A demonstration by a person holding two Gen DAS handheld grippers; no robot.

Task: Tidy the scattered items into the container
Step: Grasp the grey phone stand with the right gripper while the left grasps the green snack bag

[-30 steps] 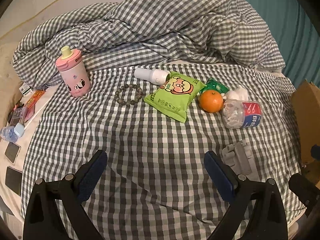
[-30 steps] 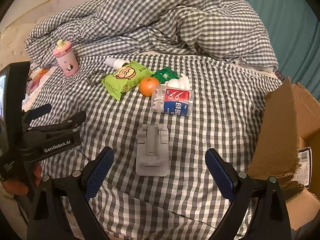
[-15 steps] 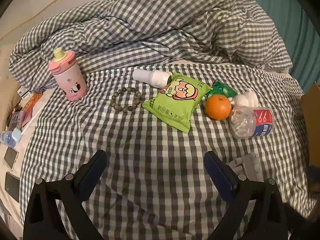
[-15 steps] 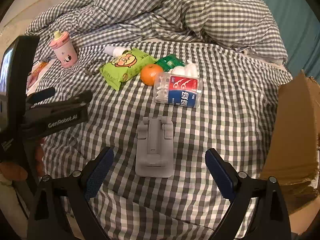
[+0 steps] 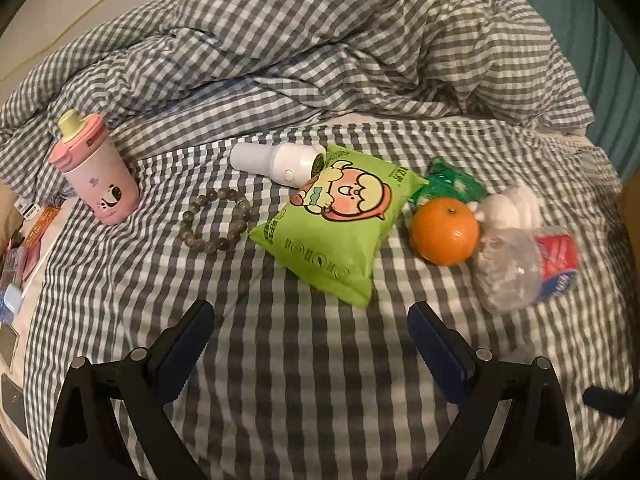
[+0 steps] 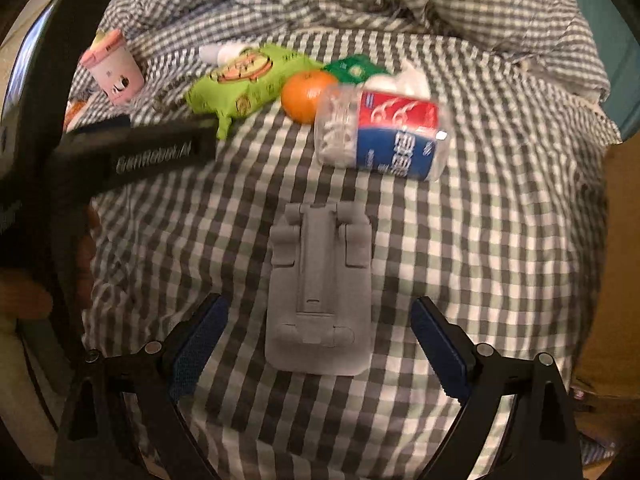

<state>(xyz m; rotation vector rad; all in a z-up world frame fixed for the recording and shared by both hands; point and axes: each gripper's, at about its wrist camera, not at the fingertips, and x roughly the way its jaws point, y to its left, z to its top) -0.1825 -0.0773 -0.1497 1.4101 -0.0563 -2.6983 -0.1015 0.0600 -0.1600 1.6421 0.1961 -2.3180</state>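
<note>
Both tongs gape wide, nothing in them. Right gripper (image 6: pixel 318 330) hangs over the grey holder (image 6: pixel 320 292), lying flat on the checked bed (image 6: pixel 500 240) twd its near edge. Left gripper (image 5: pixel 310 330) faces the green snack bag (image 5: pixel 336 224), w/ orange (image 5: pixel 445 231), floss tub (image 5: pixel 524 268) & bead bracelet (image 5: pixel 216 220) mid-bed. Cardboard box (image 6: pixel 622 272) sits off the bed's right edge.
</note>
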